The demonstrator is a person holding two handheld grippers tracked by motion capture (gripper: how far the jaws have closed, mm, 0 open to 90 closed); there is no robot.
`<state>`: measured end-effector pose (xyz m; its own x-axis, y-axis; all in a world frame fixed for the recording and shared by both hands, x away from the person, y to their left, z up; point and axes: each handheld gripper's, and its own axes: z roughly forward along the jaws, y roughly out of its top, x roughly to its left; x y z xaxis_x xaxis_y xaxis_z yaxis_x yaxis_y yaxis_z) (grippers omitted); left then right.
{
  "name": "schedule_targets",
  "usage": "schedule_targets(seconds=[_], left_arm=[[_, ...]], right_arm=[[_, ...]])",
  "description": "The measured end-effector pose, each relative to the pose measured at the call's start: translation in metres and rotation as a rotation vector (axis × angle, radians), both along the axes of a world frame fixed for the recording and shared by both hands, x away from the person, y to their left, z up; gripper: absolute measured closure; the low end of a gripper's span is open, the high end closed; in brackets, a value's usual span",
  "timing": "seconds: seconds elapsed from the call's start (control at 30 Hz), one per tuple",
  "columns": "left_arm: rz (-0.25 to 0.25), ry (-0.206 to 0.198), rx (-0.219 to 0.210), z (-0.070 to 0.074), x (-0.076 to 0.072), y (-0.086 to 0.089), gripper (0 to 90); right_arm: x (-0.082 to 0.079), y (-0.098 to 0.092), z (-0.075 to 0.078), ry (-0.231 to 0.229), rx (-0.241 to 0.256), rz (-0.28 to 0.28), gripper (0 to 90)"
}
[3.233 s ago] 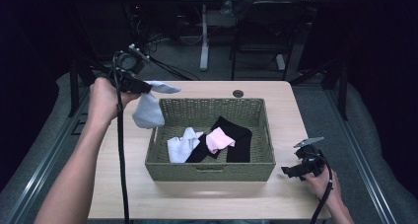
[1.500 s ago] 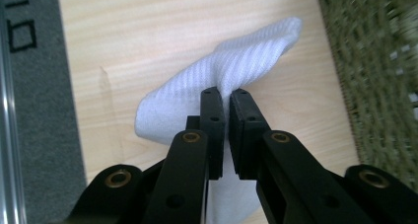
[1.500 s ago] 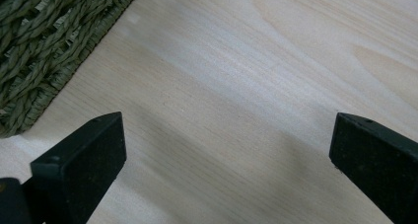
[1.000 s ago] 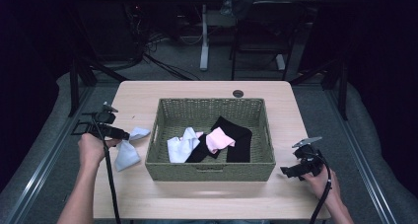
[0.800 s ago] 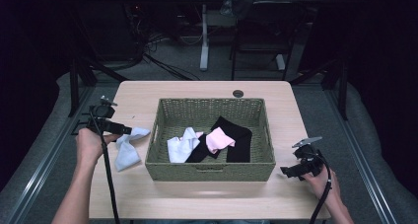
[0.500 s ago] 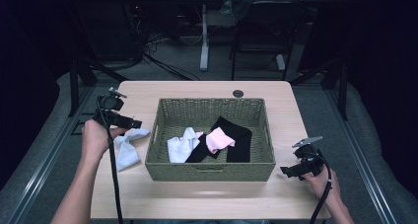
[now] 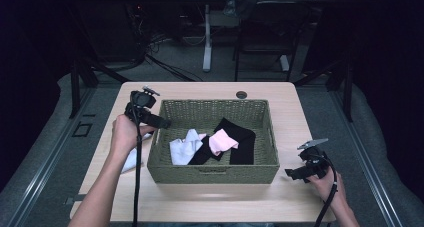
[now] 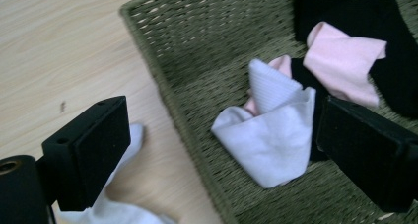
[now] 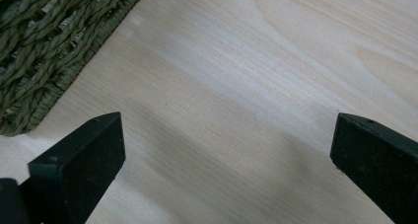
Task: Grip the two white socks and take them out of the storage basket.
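The left gripper [image 8: 217, 150] is wide open and empty, above the left rim of the woven basket [image 7: 215, 174]. Its likely target is the white sock [image 8: 271, 130] inside, beside the pink sock [image 8: 345, 61] and black cloth [image 7: 242, 142]. Descend centred and pinch one layer only. Another white sock [image 7: 131, 159] lies on the surface [image 7: 210, 207]. The right gripper [image 9: 224, 169] rests wide open, empty.

Olive woven basket [image 7: 215, 167] holds white [image 7: 184, 148], pink [image 7: 222, 140] and black socks [image 7: 241, 139] on pale wood table [image 7: 220, 202].
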<state>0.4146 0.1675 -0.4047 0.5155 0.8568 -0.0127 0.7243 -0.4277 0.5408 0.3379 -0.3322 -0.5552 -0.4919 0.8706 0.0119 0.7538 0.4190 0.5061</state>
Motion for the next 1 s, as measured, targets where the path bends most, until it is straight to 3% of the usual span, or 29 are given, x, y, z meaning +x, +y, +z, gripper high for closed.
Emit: schedule_targets(seconds=[0.1, 0.17, 0.4, 0.43, 0.6, 0.7, 0.93, 1.0], left_arm=[[-0.017, -0.005, -0.017, -0.008, 0.002, -0.013, 6.2], [-0.045, 0.013, -0.029, -0.021, 0.005, -0.026, 7.8], [-0.097, 0.064, -0.016, -0.046, 0.013, -0.050, 10.7], [-0.116, 0.090, -0.012, -0.052, 0.015, -0.054, 14.6], [-0.140, 0.133, 0.001, -0.067, 0.020, -0.064, 23.0], [-0.176, 0.176, 0.009, -0.076, 0.022, -0.073, 36.9], [-0.196, 0.220, 0.044, -0.088, 0.025, -0.082, 53.0], [-0.189, 0.233, 0.060, -0.092, 0.026, -0.083, 61.2]], right_arm=[[-0.001, 0.000, 0.001, 0.001, 0.003, 0.001, 0.0], [0.000, 0.001, 0.001, -0.007, 0.002, 0.003, 0.0], [0.001, 0.001, 0.000, -0.002, 0.003, 0.003, 0.0], [0.001, 0.001, 0.000, 0.001, -0.004, 0.006, 0.0], [0.001, 0.002, 0.000, -0.001, 0.002, 0.007, 0.1], [0.001, 0.002, 0.001, -0.004, -0.006, 0.005, 0.1], [0.001, 0.002, 0.001, -0.004, 0.000, 0.006, 0.1], [0.001, 0.001, 0.001, 0.000, -0.009, 0.006, 0.1]])
